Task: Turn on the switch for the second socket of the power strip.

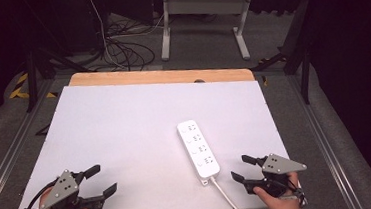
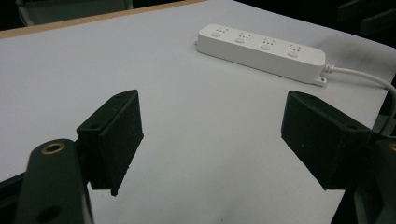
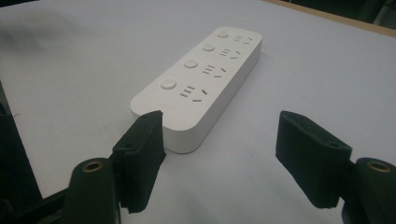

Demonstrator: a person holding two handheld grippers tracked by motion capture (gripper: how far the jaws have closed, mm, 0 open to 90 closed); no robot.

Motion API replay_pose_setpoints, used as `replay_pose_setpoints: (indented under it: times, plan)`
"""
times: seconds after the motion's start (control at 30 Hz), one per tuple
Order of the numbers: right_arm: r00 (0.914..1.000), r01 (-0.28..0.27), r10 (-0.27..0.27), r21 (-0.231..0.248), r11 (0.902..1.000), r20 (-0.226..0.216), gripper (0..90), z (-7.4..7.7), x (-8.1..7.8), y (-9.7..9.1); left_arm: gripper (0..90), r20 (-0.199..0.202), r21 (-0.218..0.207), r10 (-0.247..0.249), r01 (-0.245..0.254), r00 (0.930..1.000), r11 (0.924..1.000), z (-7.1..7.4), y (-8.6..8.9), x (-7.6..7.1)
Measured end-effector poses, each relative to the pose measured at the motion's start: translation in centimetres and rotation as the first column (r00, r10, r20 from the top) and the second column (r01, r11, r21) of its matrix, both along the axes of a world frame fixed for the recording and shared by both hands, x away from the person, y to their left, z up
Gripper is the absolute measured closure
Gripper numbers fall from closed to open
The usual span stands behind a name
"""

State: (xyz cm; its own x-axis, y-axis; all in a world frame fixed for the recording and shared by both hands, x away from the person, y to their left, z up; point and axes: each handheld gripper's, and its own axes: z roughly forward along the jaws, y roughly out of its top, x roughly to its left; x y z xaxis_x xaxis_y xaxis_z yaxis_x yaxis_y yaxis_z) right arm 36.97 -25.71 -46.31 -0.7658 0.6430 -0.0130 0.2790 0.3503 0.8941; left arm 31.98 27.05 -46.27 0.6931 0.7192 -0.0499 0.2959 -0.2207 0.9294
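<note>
A white power strip (image 1: pixel 197 147) with several sockets and round switches lies flat right of the table's middle, its white cable (image 1: pixel 225 194) running off the near edge. My left gripper (image 1: pixel 100 179) rests at the near left corner, open, nothing between its jaws. My right gripper (image 1: pixel 243 167) sits at the near right, open and empty, just right of the strip's cable end. In the left gripper view the strip (image 2: pixel 260 51) lies far ahead. In the right gripper view the strip (image 3: pixel 201 81) lies close ahead, beyond the left jaw, with the gripper (image 3: pixel 217 156) wide apart.
The table (image 1: pixel 126 139) is covered with a white sheet, a wooden edge (image 1: pixel 161 77) showing at the far side. Beyond it stand a white desk frame (image 1: pixel 202 18) and loose cables (image 1: pixel 124 49) on the floor.
</note>
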Motion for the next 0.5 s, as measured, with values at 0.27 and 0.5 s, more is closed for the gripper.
replay_pose_setpoints:
  times: [0.27,0.5]
  plan:
    - [1.0,-0.001,0.001,0.002,1.0,-0.001,32.8,0.0,-0.01,-0.02,20.8,0.021,0.027,0.002,-0.003,0.9998,0.9996,0.06,-0.08,-0.04]
    - [1.0,-0.003,0.003,0.001,1.0,-0.003,34.6,0.07,-0.01,0.09,20.8,0.015,0.01,0.016,-0.016,0.9998,0.9998,0.12,0.04,-0.11]
